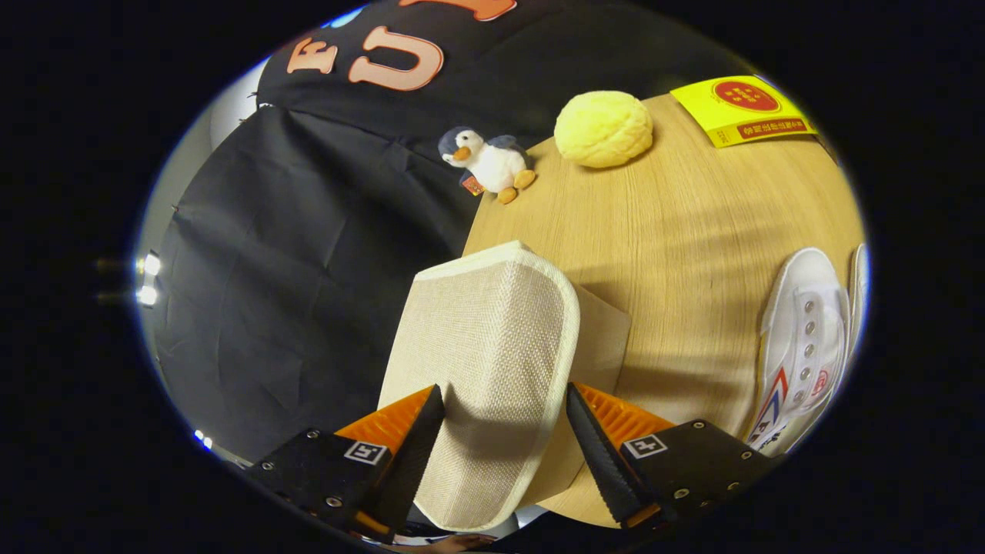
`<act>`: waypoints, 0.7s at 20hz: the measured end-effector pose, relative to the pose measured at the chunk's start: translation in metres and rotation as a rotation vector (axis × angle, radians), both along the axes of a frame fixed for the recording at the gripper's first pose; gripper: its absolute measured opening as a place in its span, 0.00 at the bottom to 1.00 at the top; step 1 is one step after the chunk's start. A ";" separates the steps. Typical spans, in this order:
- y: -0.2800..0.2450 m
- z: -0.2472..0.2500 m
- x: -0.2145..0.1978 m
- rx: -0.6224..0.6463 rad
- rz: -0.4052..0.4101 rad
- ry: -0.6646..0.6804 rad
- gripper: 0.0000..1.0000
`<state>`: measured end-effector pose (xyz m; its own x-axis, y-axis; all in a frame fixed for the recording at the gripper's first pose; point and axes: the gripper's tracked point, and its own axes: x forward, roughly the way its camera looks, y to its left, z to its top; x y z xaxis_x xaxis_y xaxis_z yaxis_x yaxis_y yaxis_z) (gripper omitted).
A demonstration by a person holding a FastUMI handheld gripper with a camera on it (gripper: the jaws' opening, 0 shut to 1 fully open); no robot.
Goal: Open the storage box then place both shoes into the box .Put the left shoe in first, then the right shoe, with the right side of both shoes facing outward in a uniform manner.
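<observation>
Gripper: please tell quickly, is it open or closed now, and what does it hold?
Gripper: fingers stand apart on either side of the beige fabric lid of the storage box; whether both press on it cannot be told.

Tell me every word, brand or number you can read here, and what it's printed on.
Nothing here can be read clearly.
Yellow packet: red print, too small to read.
White shoe: red badge on its side, too blurred to read.
Penguin toy: orange tag, too small to read.
Gripper, its fingers either side of the fabric lid: square black-and-white markers, patterns rather than words.
</observation>
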<state>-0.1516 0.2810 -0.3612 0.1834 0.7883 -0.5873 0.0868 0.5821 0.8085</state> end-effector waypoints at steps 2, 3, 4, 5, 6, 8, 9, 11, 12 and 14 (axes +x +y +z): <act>0.001 0.003 0.000 0.039 -0.031 0.043 0.95; 0.001 0.006 0.001 0.057 -0.036 0.051 0.95; 0.001 0.010 -0.001 0.072 -0.030 0.060 0.92; -0.003 0.012 0.000 0.083 -0.030 0.069 0.89; -0.002 0.018 0.002 0.109 -0.036 0.081 0.86; -0.008 0.050 0.007 0.187 -0.071 0.093 0.77; -0.012 0.069 0.013 0.229 -0.088 0.081 0.74; -0.012 0.099 0.024 0.264 -0.093 0.016 0.64; -0.012 0.108 0.028 0.256 -0.084 -0.017 0.56; -0.003 0.128 0.033 0.251 -0.050 -0.085 0.45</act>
